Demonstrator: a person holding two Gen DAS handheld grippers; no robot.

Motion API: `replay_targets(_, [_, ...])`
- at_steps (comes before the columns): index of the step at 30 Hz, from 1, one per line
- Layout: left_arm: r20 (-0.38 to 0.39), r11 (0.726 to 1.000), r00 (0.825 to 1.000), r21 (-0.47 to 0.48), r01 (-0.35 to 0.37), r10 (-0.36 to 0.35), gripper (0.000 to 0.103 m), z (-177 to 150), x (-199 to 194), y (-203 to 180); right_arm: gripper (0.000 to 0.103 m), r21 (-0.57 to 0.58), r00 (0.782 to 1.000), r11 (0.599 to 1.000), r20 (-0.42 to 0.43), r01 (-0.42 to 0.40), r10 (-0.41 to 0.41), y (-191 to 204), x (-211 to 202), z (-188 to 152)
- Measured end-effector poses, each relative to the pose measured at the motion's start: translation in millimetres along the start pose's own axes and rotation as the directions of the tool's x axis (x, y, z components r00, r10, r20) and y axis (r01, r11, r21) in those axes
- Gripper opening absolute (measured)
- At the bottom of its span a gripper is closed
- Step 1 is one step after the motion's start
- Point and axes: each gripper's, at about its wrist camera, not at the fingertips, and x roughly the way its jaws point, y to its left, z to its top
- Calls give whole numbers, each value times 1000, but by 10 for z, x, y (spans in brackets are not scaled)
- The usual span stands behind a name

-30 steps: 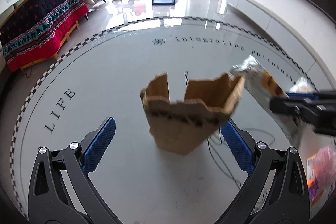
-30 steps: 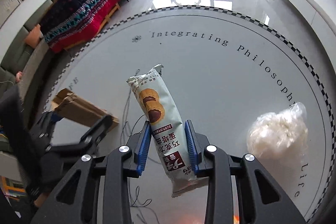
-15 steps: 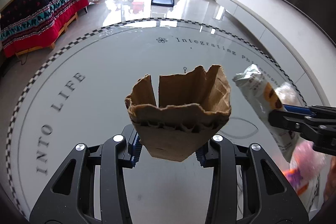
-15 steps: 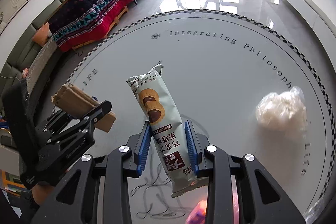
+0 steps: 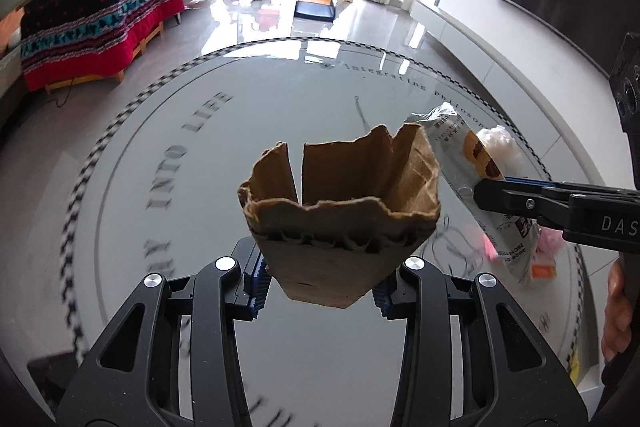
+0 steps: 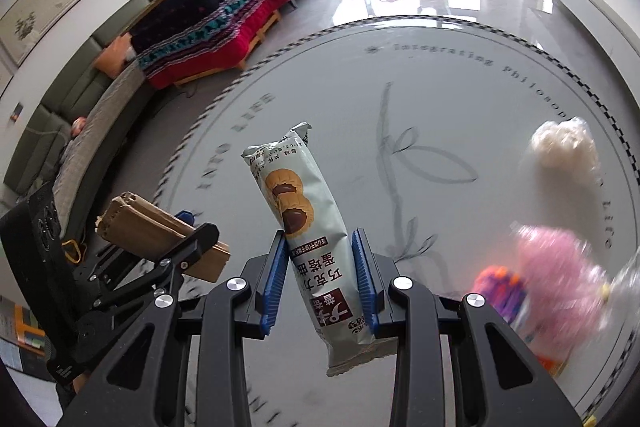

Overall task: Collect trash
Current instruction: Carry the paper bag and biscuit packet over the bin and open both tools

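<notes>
A torn piece of brown cardboard [image 5: 340,211] is lifted above the round glass table [image 5: 160,219], pinched at its lower end by my left gripper [image 5: 318,285], which is shut on it. The right wrist view shows that same cardboard [image 6: 144,227] and the left gripper [image 6: 192,243] at the left. My right gripper [image 6: 322,287] is shut on a pale green biscuit wrapper [image 6: 308,227] that stands upright between its blue pads. From the left wrist view, the wrapper [image 5: 476,171] and the right gripper [image 5: 496,195] appear at the right.
On the table's right side lie a white crumpled plastic bag [image 6: 564,143], a pink wrapper [image 6: 556,275] and a purple and orange packet [image 6: 504,287]. A sofa with a red and dark patterned blanket [image 6: 216,27] stands beyond the table, left. A person's hand [image 5: 616,315] is at the right edge.
The left gripper closed on the cardboard, which stood on the table between its open fingers, and lifted it. Both grippers rose and drew back over the table; the wrapper stayed gripped.
</notes>
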Motion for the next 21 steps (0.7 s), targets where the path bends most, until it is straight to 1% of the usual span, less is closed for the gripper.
replay_targets(5, [17,999,1000,-33,-10,10,40,-226,-307,199,34,-28,999,998,0,-54,54,340,-99,-267])
replay_targets(10, [32,998,999,-59,-36,38,40,-461,-599,429,34,-50,994,993,-5,-108,108,692,-121,-486])
replay_targets(14, [52,995,997,-86,-56,61,40,-654,-852,626,34,-80,985,983,-42,-168,165,1046,-64,-688])
replay_targets(17, [55,992,996,-108,-63,69,41,-842,-1032,772,34,-109,980,975,-67,-194,188,1300,-6,-820])
replay_targets(21, [56,987,992,-117,-107,114,41,-1140,-1272,967,34,-153,970,960,-101,-235,221,1695,98,-1032])
